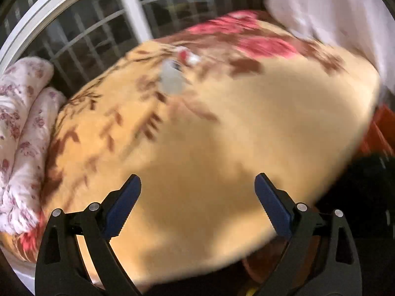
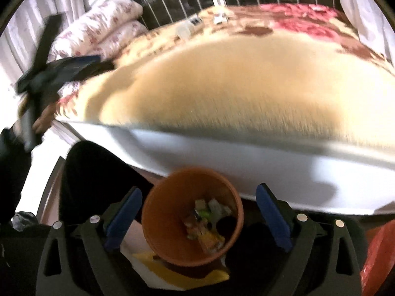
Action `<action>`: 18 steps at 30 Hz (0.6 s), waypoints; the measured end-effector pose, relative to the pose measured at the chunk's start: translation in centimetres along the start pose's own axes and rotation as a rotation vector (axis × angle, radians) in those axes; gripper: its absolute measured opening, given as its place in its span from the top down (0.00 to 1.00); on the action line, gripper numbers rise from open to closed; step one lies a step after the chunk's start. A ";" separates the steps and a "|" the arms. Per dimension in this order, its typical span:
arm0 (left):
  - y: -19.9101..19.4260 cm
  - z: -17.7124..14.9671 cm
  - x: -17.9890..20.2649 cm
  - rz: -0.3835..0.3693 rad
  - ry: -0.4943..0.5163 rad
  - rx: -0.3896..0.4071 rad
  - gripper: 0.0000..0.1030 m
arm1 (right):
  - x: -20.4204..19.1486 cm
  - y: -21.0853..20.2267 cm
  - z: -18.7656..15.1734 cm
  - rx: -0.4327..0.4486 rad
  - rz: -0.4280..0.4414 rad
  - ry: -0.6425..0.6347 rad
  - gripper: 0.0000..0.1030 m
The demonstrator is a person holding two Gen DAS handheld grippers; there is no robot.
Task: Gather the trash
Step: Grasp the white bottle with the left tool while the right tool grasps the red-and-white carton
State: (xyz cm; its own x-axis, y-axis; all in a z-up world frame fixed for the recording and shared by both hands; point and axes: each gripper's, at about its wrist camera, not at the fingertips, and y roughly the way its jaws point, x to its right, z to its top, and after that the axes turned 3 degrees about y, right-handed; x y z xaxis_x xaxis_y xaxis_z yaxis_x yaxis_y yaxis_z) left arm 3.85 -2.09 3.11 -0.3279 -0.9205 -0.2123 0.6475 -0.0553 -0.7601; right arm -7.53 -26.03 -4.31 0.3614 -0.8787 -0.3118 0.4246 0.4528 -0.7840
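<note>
An orange bin (image 2: pixel 158 222) with several wrappers and scraps inside stands on the floor below the bed's edge. My right gripper (image 2: pixel 198 192) hangs open above it, nothing between its blue pads. My left gripper (image 1: pixel 197 180) is open over the tan blanket (image 1: pixel 222 148), empty. Far up the bed lie a pale translucent plastic piece (image 1: pixel 170 79) and a small red-and-white scrap (image 1: pixel 188 56). In the right wrist view those bits show as a pale piece (image 2: pixel 184 31), a small white scrap (image 2: pixel 219 18) and a dark-printed scrap (image 2: pixel 195 21). The left gripper (image 2: pixel 74 67) appears blurred at the left.
A folded floral quilt (image 1: pixel 22 135) lies at the bed's left end, below a barred window (image 1: pixel 86 37). The white bed side (image 2: pixel 246 157) runs above the bin. A red bag (image 2: pixel 377 259) sits at the right, a yellow sheet (image 2: pixel 177 271) under the bin. White curtains (image 1: pixel 333 12) hang beside the bed.
</note>
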 end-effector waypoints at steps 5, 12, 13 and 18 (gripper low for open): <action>4.9 6.8 -2.7 0.034 -0.110 0.014 0.12 | -0.4 -0.2 1.2 0.049 0.002 -0.014 0.10; 12.2 12.5 -3.2 0.106 -0.130 -0.029 0.12 | 1.1 0.4 1.2 0.045 0.002 0.033 0.10; 13.1 13.1 -3.4 0.115 -0.132 -0.040 0.12 | 1.3 0.6 1.3 0.044 0.003 0.041 0.10; 17.3 14.7 -4.6 0.163 -0.168 -0.113 0.12 | 1.8 0.7 1.0 0.042 0.006 0.061 0.10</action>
State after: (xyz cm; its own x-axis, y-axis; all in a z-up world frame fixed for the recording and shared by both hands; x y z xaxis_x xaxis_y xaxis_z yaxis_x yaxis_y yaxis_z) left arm 26.68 -4.45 -0.07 -0.1003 -0.9657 -0.2394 0.5981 0.1337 -0.7902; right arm -5.71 -27.08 -4.87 0.3135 -0.8828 -0.3497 0.4573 0.4631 -0.7592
